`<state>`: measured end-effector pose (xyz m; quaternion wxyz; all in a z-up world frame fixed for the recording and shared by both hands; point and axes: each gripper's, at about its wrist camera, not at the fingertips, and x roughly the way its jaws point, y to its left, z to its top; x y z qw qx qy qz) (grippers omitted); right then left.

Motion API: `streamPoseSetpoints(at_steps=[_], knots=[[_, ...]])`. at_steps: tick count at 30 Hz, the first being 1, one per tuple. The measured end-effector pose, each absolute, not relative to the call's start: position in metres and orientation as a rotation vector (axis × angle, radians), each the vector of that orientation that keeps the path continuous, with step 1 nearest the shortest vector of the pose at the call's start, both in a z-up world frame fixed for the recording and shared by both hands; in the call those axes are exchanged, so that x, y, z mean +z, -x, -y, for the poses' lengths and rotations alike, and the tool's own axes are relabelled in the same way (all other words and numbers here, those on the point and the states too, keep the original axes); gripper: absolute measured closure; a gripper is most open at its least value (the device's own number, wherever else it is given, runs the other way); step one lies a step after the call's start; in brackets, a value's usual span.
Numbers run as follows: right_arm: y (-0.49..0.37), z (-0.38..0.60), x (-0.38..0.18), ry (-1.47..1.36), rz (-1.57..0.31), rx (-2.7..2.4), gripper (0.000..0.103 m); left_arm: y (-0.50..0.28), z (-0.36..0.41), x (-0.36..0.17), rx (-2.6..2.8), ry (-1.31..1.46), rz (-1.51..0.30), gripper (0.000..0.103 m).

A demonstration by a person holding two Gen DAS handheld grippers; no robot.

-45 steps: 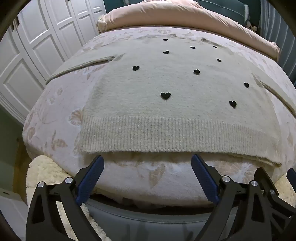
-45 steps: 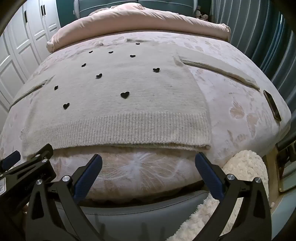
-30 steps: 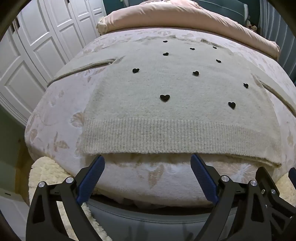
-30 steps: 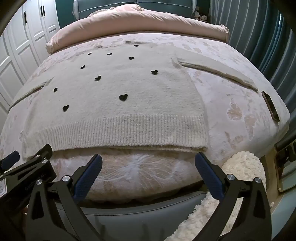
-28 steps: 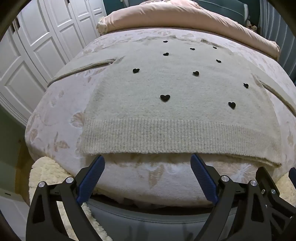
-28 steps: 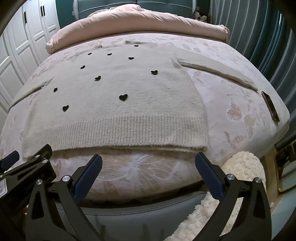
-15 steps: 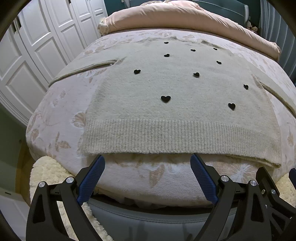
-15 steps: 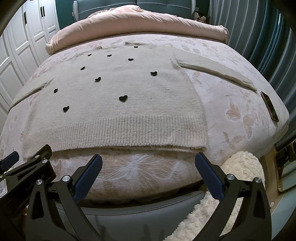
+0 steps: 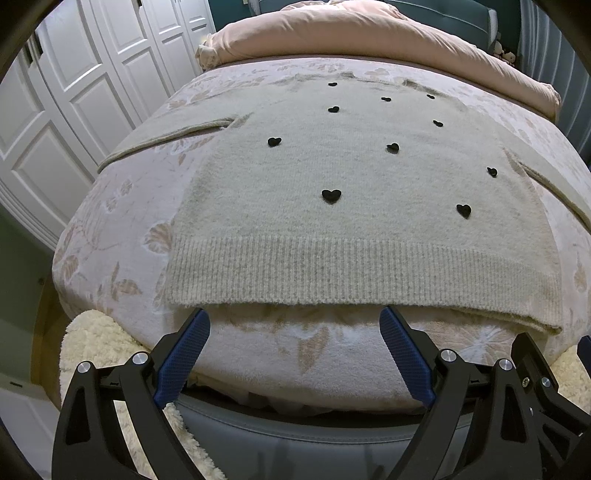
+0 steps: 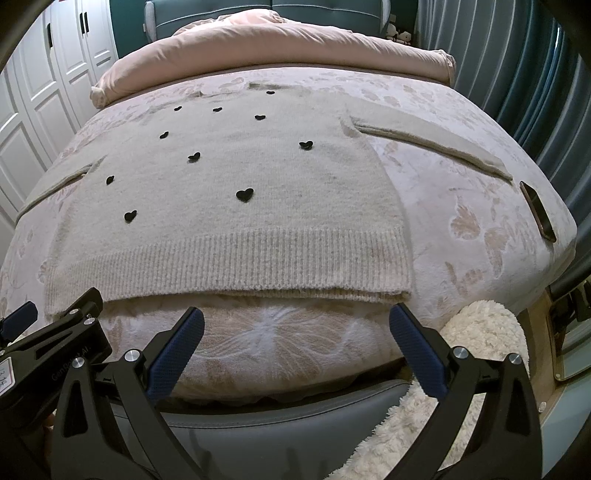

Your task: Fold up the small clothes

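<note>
Right view only: dark phone (image 10: 537, 211) at 3 o'clock on bed (image 10: 472, 221).
Sweater (image 9: 354, 206): flat on bed, hem nearest.
Left gripper (image 9: 293, 325): wide open, empty.
Right gripper (image 10: 295, 325): wide open, empty.
Rug (image 10: 476, 332): 4 o'clock.

Your left gripper (image 9: 293, 321) sits below sweater (image 9: 354, 192) hem, jaws spread wide, empty, blue pads (image 9: 183, 354) just short of ribbed band. Sweater lies flat on bed (image 9: 110, 236), black hearts up, sleeves out to both sides. Pink duvet (image 9: 369, 33) beyond sweater. White wardrobe doors (image 9: 74, 92) left of sweater. Fluffy rug (image 9: 96, 343) below-left of sweater.
</note>
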<state>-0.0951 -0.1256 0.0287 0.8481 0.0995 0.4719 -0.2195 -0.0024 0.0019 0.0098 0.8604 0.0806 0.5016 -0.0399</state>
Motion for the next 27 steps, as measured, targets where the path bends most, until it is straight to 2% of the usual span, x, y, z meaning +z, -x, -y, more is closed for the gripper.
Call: streamPoseSetpoints(at_steps=[27], knots=[[0.0956,0.1263,0.0284,-0.209,-0.996,-0.464,0.005,0.0027,-0.0019,0.0101,-0.083,-0.17,-1.054,0.015]])
